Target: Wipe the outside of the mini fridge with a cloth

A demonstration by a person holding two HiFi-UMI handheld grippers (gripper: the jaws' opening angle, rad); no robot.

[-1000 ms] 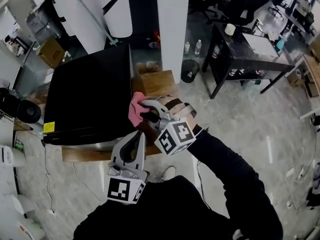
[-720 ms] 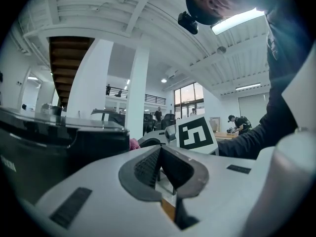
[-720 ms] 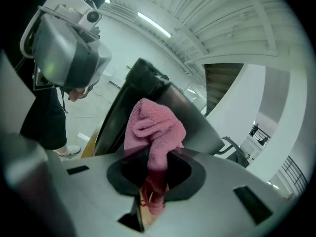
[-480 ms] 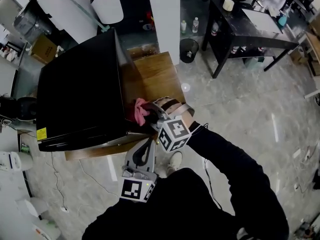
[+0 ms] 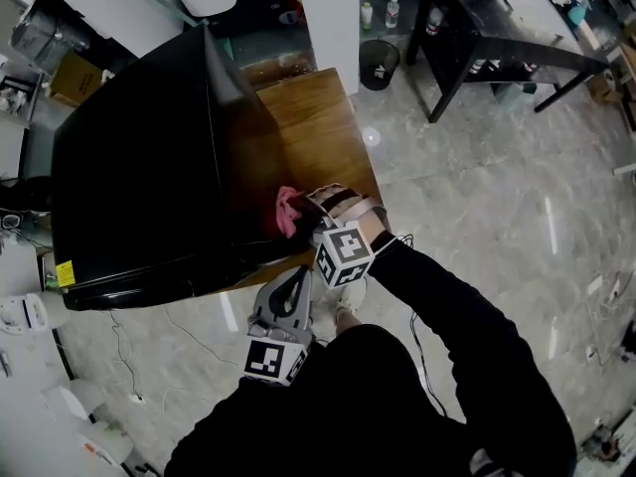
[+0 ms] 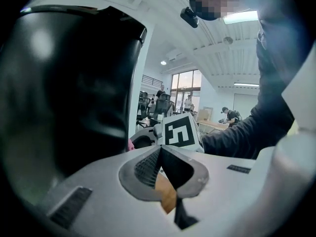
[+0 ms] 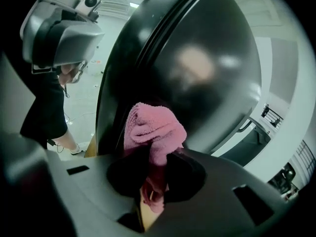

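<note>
A glossy black mini fridge (image 5: pixel 139 167) stands on a low wooden table (image 5: pixel 318 127). My right gripper (image 5: pixel 313 215) is shut on a pink cloth (image 5: pixel 287 210) and holds it against the fridge's right side wall, low and near the front corner. In the right gripper view the pink cloth (image 7: pixel 150 132) bulges out past the jaws onto the black fridge wall (image 7: pixel 197 68). My left gripper (image 5: pixel 294 288) hangs just below the table's front edge with its jaws closed on nothing; in the left gripper view the fridge (image 6: pixel 64 93) fills the left side.
A black desk (image 5: pixel 497 38) stands at the back right, with a small black bin (image 5: pixel 379 63) and bottles near a white pillar (image 5: pixel 328 13). A cardboard box (image 5: pixel 75 78) and cables lie left of the fridge. Grey tiled floor (image 5: pixel 477 197) spreads to the right.
The right gripper has slid the pink cloth down the fridge's right side, from near the top edge to low on the wall. The head view has shifted, and the left gripper stayed below.
</note>
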